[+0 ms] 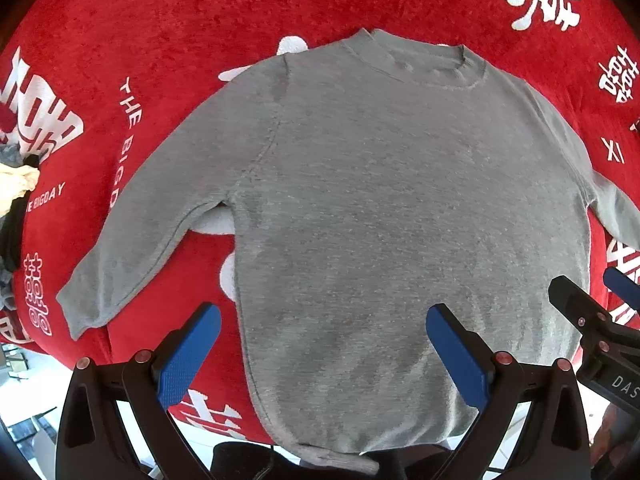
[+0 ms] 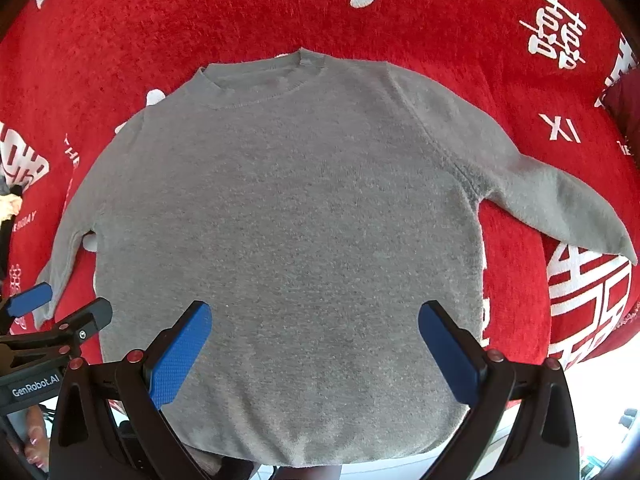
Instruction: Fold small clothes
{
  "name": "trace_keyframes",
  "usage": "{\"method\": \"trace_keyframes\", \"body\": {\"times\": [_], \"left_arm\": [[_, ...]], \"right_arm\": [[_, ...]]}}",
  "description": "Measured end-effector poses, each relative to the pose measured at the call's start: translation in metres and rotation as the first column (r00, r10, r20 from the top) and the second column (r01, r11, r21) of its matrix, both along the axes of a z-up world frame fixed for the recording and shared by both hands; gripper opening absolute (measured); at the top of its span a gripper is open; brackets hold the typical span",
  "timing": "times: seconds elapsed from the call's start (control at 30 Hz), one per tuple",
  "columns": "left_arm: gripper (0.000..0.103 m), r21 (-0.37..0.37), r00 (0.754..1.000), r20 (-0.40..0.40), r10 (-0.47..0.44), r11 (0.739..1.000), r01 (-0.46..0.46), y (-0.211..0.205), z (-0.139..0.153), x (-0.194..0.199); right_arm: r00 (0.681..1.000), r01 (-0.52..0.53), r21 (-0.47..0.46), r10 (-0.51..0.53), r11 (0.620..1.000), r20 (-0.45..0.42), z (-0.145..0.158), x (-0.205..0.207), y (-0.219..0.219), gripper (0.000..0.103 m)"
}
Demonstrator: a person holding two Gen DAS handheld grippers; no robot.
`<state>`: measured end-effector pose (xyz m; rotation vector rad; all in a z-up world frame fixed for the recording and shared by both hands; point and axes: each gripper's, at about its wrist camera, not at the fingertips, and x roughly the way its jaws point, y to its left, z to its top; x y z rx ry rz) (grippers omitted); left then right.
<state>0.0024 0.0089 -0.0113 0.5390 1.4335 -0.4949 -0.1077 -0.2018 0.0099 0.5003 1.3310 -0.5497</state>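
Jaws wide on both: left gripper (image 1: 323,354) and right gripper (image 2: 314,356) spread, holding nothing, poised above hem end of grey sweater (image 1: 400,220). Sweater laid flat, front up, on red plush cover (image 1: 160,20) with white lettering; hem nearest, overhanging the cover's near edge, both sleeves angled outward, collar (image 2: 256,80) farthest. Bundle of other clothes (image 1: 16,184) at far left edge.
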Motion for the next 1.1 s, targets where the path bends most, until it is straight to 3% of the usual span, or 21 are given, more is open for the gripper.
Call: {"method": "trace_keyframes", "body": {"times": [0.23,0.57,0.83,1.1], "left_arm": [[0.103,-0.003,1.000,0.022,-0.017,1.000,0.017,0.003,0.001,-0.001],[0.103,-0.045,0.999,0.045,0.020,0.999,-0.018,0.013,-0.002,0.002],[0.103,-0.094,0.991,-0.005,0.136,0.986,-0.136,0.043,-0.017,0.026],[0.103,-0.114,0.950,0.004,0.311,0.944,-0.309,0.111,-0.030,0.058]], "right_arm": [[1.000,0.008,-0.019,-0.008,1.000,0.011,0.004,-0.003,0.003,0.103],[0.999,-0.018,0.026,0.019,1.000,-0.034,-0.003,-0.003,0.010,0.103],[0.995,-0.079,0.057,0.083,0.995,-0.060,-0.012,0.010,0.020,0.103],[0.983,-0.168,0.085,0.174,0.982,-0.066,-0.025,0.031,0.043,0.103]]}}
